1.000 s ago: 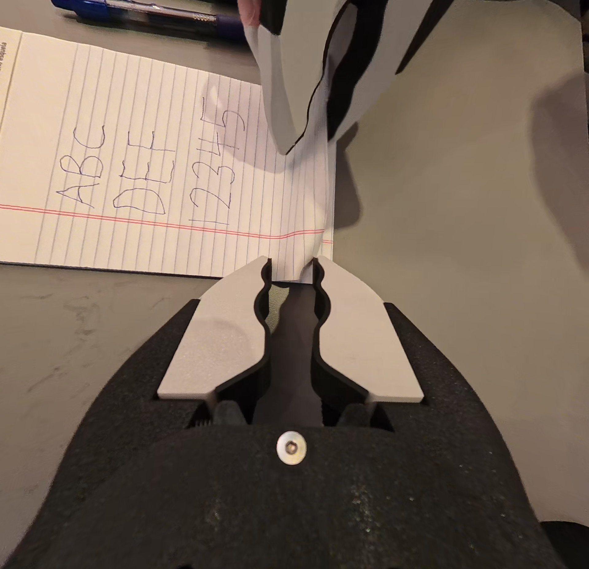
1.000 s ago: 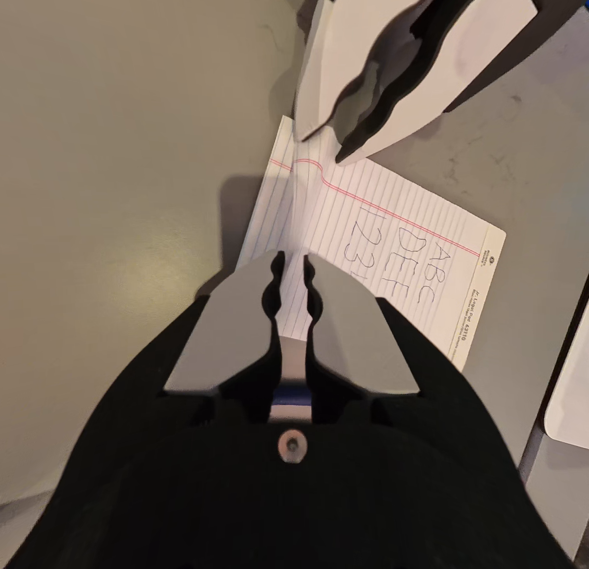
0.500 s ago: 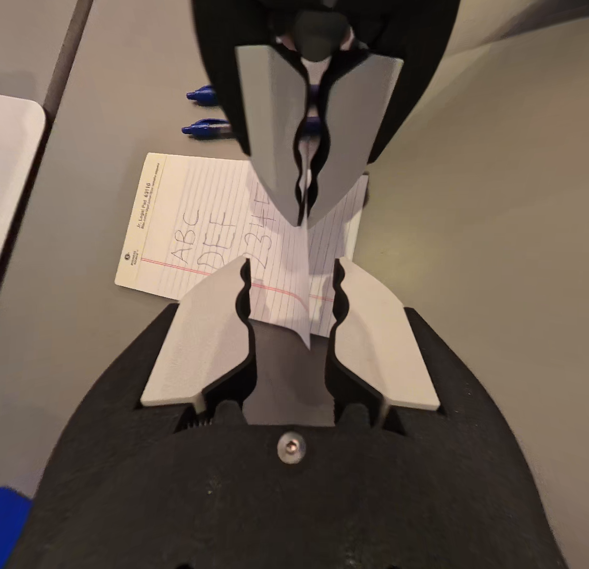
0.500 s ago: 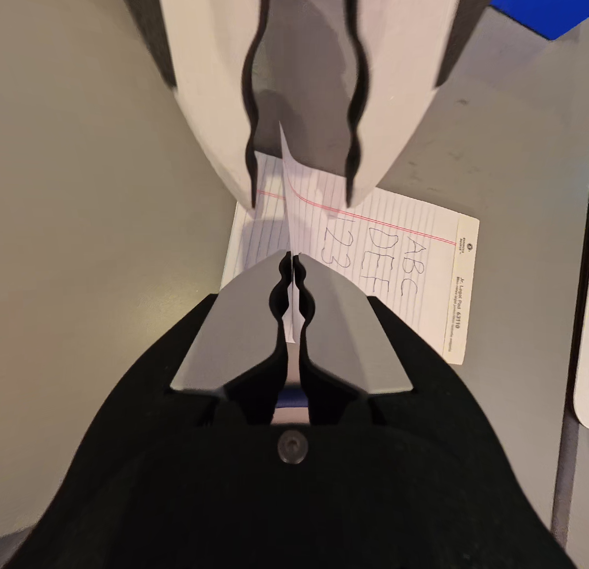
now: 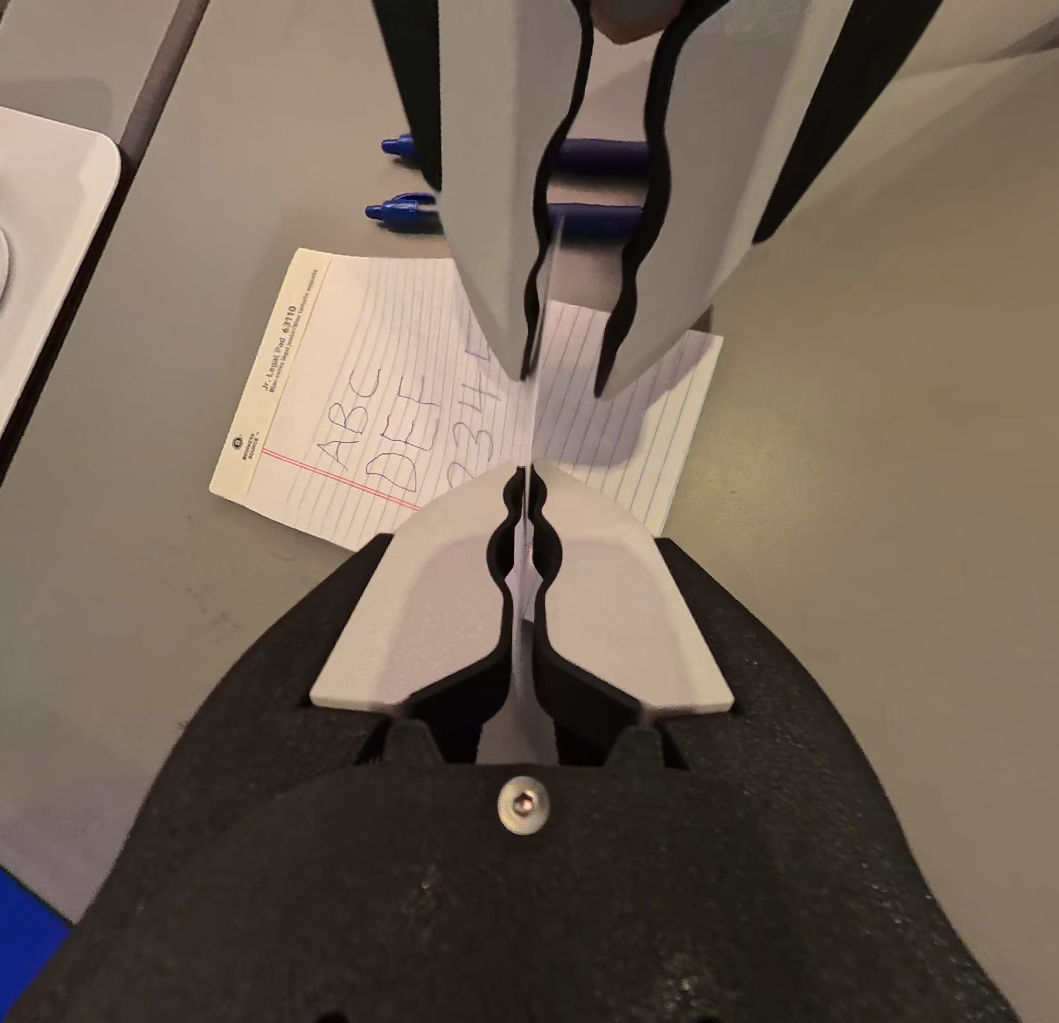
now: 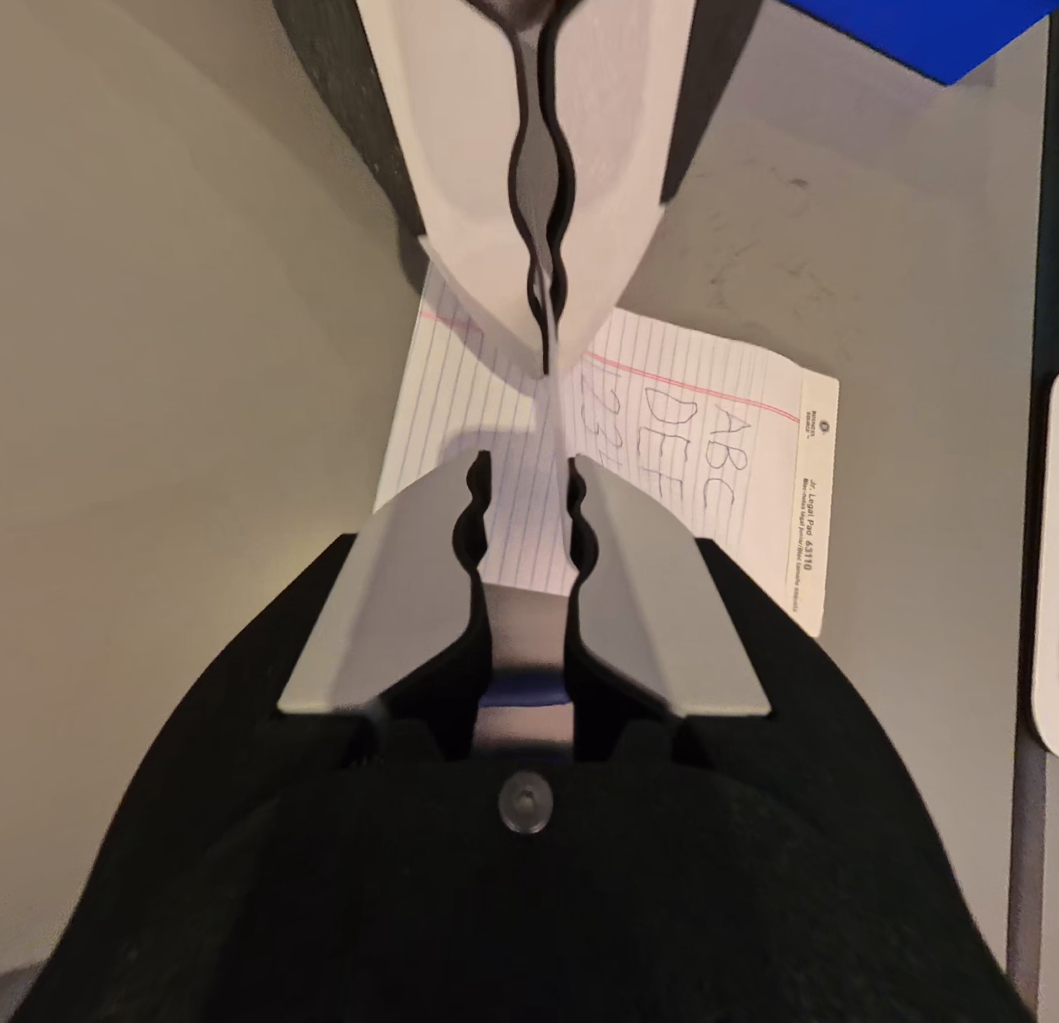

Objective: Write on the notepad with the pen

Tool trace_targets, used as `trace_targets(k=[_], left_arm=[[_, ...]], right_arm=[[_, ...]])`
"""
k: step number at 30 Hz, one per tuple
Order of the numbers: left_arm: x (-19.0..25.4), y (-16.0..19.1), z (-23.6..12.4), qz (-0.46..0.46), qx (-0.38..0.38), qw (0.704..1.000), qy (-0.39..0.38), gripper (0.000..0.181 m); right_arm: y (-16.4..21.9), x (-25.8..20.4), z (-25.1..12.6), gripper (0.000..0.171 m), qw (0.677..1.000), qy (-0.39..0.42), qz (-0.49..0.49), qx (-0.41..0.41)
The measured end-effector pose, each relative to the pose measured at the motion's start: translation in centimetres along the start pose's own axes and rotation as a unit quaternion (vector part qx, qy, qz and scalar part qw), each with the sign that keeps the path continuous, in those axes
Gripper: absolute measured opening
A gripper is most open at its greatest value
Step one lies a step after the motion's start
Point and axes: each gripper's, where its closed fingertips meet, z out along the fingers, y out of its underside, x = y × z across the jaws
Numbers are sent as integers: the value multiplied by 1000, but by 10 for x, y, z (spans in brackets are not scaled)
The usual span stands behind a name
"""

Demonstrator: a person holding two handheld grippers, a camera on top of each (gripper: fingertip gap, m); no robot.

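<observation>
Far left, on the grey tabletop (image 5: 143,594): corner of a white rounded-edge flat object (image 5: 51,205), well apart from the work.

Next right: white lined paper notepad (image 5: 355,411) with a cream header strip, lying flat, blue handwriting on the page. Just beyond its far edge: two blue plastic pens (image 5: 401,210), side by side, in neither gripper. Judged set aside because writing is already on the page.

Centre: lifted top sheet (image 5: 530,422) of the notepad, standing on edge above the pad and seen edge-on as a thin white line. Judged raised for turning over or tearing off; cannot tell which.

Left hand-held gripper (image 5: 524,471): closed to a hairline, clamped on the near edge of the lifted top sheet, the paper running back between its wavy pads. Confirmed in the right wrist view (image 6: 544,371).

Right hand-held gripper (image 6: 530,457): partly spread to a moderate gap, gripping nothing; sheet (image 6: 553,422) brushing the inner face of one finger only. Faces the left one, tips close (image 5: 561,382). Judged a hand-over of the sheet, left side now carrying it.
</observation>
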Motion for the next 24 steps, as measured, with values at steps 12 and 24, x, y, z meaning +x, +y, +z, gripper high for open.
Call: trace_targets(k=[12, 24], left_arm=[[-4, -2, -11, -20, 26, 999, -32, 24], [5, -32, 6, -5, 41, 997, -62, 1]], right_arm=[[23, 15, 3, 0, 1000, 31, 1, 7], [22, 12, 4, 0, 1000, 23, 4, 12]])
